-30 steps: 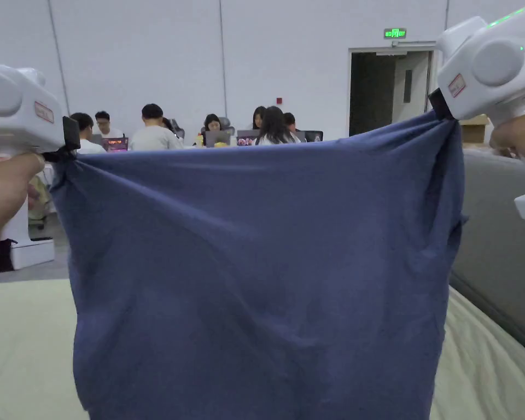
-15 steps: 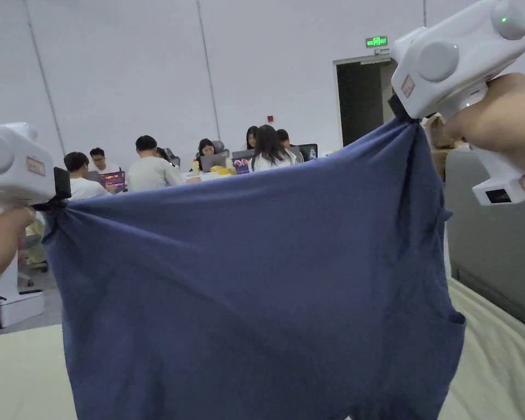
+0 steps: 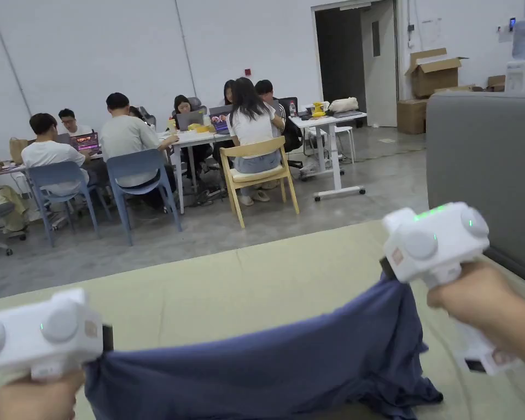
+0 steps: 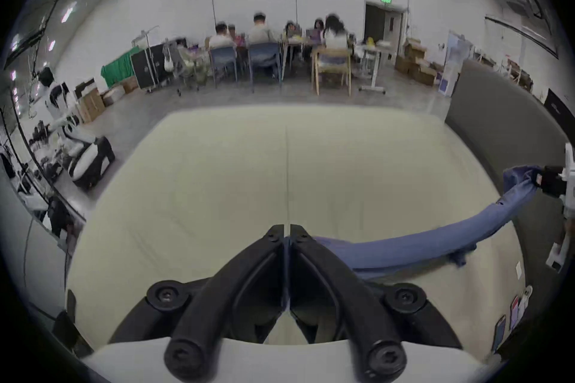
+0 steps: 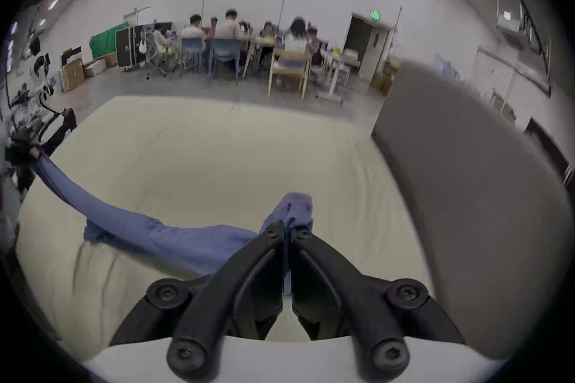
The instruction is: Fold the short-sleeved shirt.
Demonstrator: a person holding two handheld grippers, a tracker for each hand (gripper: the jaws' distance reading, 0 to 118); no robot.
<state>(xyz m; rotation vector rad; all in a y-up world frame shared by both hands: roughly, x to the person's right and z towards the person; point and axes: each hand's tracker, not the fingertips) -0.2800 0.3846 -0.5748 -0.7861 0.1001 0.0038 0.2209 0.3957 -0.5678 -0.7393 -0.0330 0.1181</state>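
Observation:
The blue short-sleeved shirt [image 3: 267, 366] hangs stretched between my two grippers, low over the cream bed [image 3: 245, 279]. My left gripper [image 3: 107, 342] is shut on one corner of the shirt [image 4: 389, 250] at the lower left. Farther right and higher, my right gripper [image 3: 386, 269] is shut on the other corner. In the right gripper view a tuft of the shirt [image 5: 295, 209] sticks out past the closed jaws. The shirt's lower part rests bunched on the bed near the right hand.
A grey upholstered headboard [image 3: 485, 175] rises along the bed's right side. Beyond the bed's far edge lies a grey floor, with several people seated at tables [image 3: 190, 136] and chairs. Cardboard boxes [image 3: 433, 71] stand by an open doorway.
Both grippers have come down with the shirt, from held up high in front of me to low over the bed. The head camera has tilted down too.

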